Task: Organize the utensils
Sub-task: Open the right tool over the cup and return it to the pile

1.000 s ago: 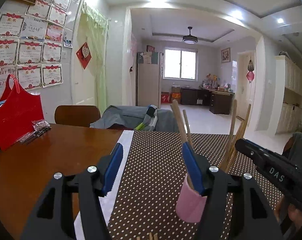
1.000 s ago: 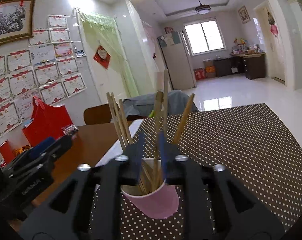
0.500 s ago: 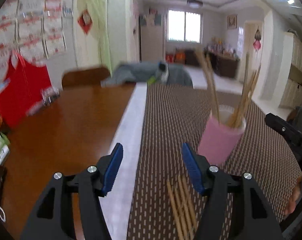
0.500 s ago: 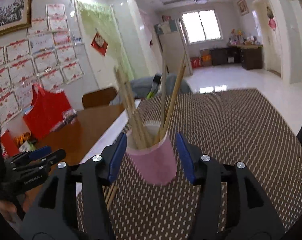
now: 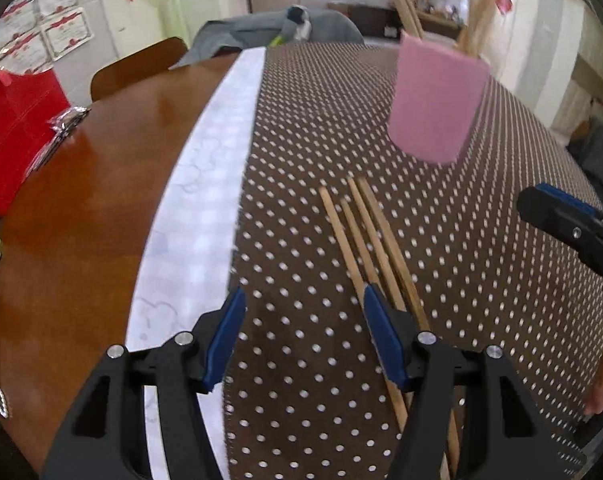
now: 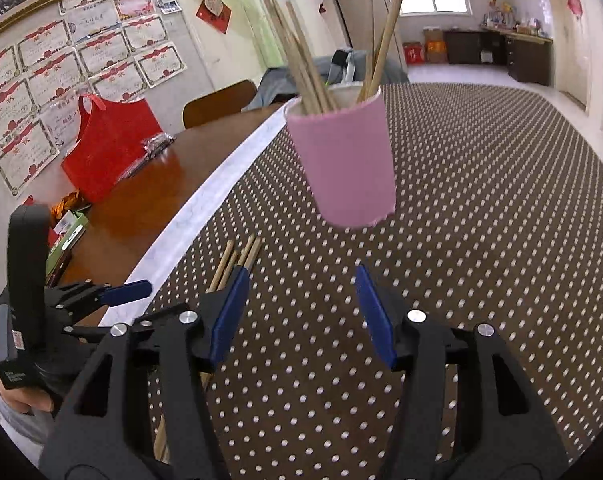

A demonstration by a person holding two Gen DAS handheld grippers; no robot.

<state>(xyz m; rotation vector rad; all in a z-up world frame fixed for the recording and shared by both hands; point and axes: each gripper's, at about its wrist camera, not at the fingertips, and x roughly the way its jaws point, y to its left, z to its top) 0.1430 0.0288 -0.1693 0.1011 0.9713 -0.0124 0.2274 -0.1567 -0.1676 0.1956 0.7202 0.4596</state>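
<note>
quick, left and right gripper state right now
Left gripper: open, empty, above the loose chopsticks.
Right gripper: jaws opening, nothing between them; pink cup stands free ahead.

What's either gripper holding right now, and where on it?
Nothing. Left gripper open above the loose chopsticks; right gripper, jaws opening, empty, short of the pink cup.

The left gripper [image 5: 304, 312] points steeply down, its two blue fingers [image 5: 226, 332] wide apart with nothing pressed between them. The right gripper [image 6: 301, 300] tilts down less, and its jaws are opening, with nothing between the blue fingers [image 6: 375, 316]. A hand [image 6: 25, 396] grips the left gripper's black handle.
</note>
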